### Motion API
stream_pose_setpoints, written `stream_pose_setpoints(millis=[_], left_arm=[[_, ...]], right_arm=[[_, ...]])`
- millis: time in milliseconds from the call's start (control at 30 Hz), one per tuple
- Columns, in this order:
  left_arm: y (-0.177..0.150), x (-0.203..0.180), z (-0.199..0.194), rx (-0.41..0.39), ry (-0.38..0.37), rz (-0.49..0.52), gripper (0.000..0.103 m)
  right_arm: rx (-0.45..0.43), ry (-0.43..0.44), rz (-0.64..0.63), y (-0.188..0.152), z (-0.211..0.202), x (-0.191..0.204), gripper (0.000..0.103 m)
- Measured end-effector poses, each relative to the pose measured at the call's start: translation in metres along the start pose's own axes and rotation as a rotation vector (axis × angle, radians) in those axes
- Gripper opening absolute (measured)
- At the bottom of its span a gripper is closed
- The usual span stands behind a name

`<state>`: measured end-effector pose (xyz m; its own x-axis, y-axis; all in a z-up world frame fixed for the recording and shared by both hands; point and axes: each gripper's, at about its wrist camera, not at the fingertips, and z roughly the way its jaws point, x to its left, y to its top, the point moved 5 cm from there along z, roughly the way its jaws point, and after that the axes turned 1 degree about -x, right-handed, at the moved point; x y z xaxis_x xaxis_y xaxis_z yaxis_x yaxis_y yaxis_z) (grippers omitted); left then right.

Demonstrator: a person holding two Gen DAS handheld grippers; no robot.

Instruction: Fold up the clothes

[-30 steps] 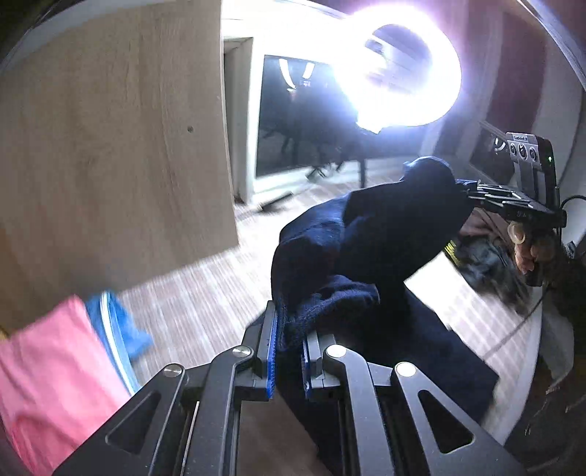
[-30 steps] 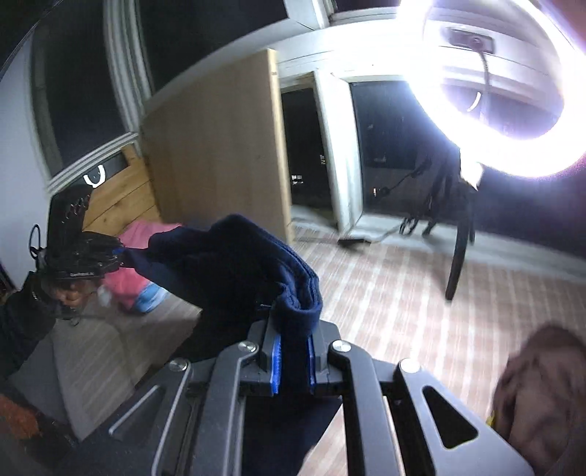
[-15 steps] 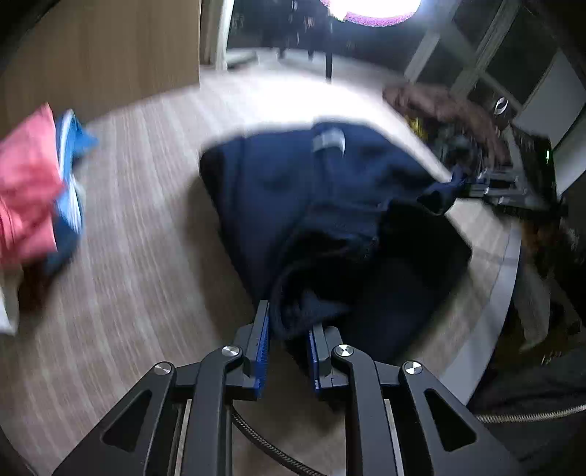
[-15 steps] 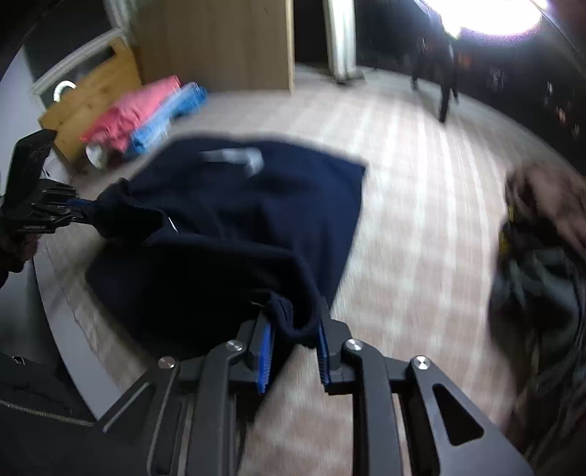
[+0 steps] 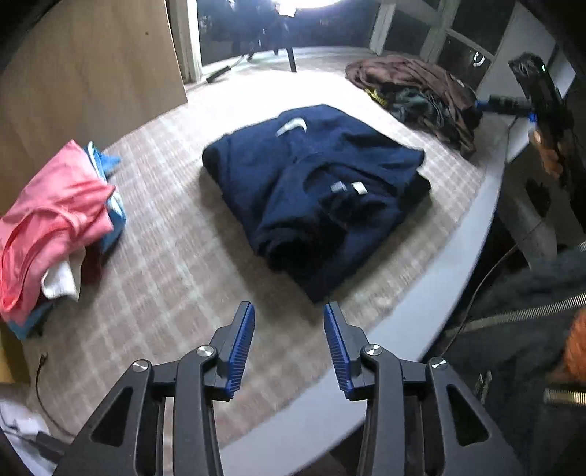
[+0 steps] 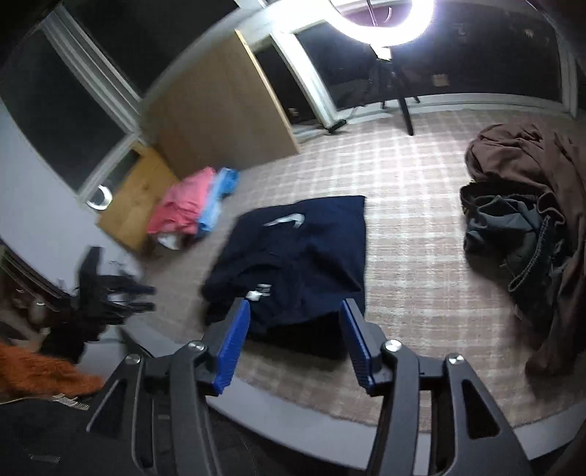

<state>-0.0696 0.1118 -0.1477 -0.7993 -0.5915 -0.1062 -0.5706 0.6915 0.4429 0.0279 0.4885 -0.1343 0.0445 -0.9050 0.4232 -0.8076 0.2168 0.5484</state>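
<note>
A navy garment [image 5: 315,190] with a white swoosh lies folded on the plaid-covered table [image 5: 164,263], its neck labels facing up. My left gripper [image 5: 289,311] hovers just short of its near corner, jaws opening, nothing between the blue pads. From the right wrist view the same navy garment [image 6: 304,260] lies ahead of my right gripper [image 6: 295,305], whose jaws are opening too and hold nothing. Each gripper shows in the other's view: the right gripper [image 5: 505,106] far right, the left gripper [image 6: 143,296] blurred at the left.
A pink and blue stack of folded clothes [image 5: 58,216] sits at the left. A heap of brown and grey clothes [image 6: 531,219] lies at the right. A wooden panel [image 6: 223,113] and a ring light [image 6: 381,22] stand beyond. The table's grey rim [image 5: 421,311] runs near me.
Both grippers let go of the navy garment, which dropped folded onto the table. Both drew back toward the near edge and their jaws parted.
</note>
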Motion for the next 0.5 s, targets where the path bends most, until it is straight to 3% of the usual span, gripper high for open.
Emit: stream_pose_setpoints(millis=[67, 200, 333, 500], left_arm=[[0.009, -0.001, 0.025, 0.002, 0.003, 0.031, 0.038], [0.015, 0.005, 0.072, 0.053, 0.035, 0.052, 0.037], [0.011, 0.015, 0.091, 0.077, 0.030, 0.030, 0.034], [0.013, 0.017, 0.089, 0.032, 0.014, 0.031, 0.023]], right_arm=[[0.042, -0.010, -0.049, -0.004, 0.035, 0.009, 0.051], [0.129, 0.099, -0.105, -0.011, 0.107, 0.049, 0.051], [0.150, 0.223, -0.208, -0.006, 0.161, 0.104, 0.051], [0.259, 0.309, -0.172, 0.003, 0.233, 0.131, 0.050]])
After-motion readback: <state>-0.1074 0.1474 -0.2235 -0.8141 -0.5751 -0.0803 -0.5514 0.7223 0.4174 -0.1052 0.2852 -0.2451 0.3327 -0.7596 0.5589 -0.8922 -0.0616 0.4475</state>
